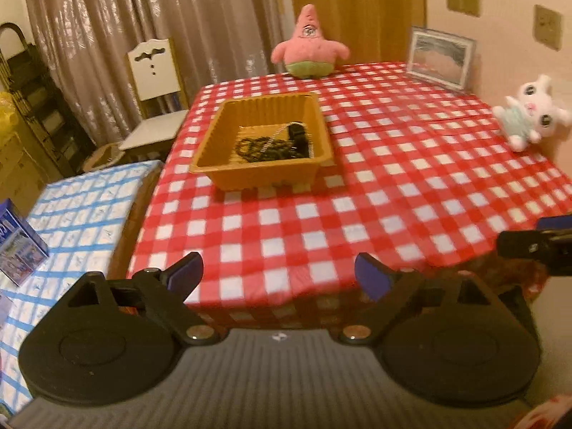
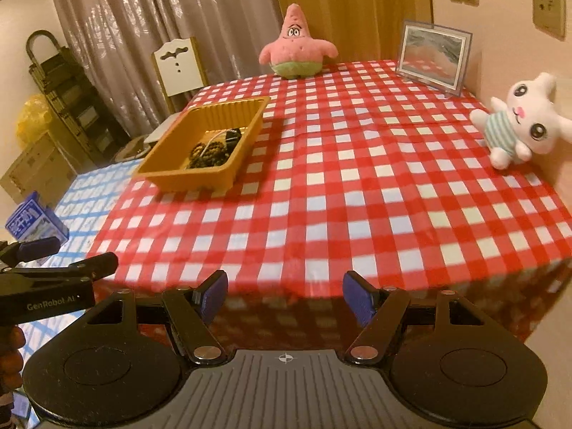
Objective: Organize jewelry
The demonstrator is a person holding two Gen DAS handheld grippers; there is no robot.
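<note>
**Jewelry heaped in orange tray as both tools hang back at bench edge**

A tangle of dark beaded jewelry (image 1: 266,148) with a pale chain across it lies in the right-hand part of an orange plastic tray (image 1: 214,143), which sits on the red-and-white checked cloth of the bench (image 1: 393,186). Beyond the tray, at the far edge of the bench, a pink starfish plush (image 1: 309,44) sits upright. To the right of the tray and farther back, a framed picture (image 1: 441,57) leans near the wall, and a white bunny plush (image 1: 529,114) lies well to the tray's right. Left of the tray, off the bench, stands a white chair (image 1: 157,71); nearer, a lower surface in a blue-checked cloth (image 1: 82,207) carries a small blue box (image 1: 18,239). The left tool (image 1: 279,279) hovers well short of the tray at the bench's near edge, blue pads spread wide with nothing between them. The right tool (image 2: 285,296) sits likewise, jaws apart and empty, well clear of the tray.
</note>
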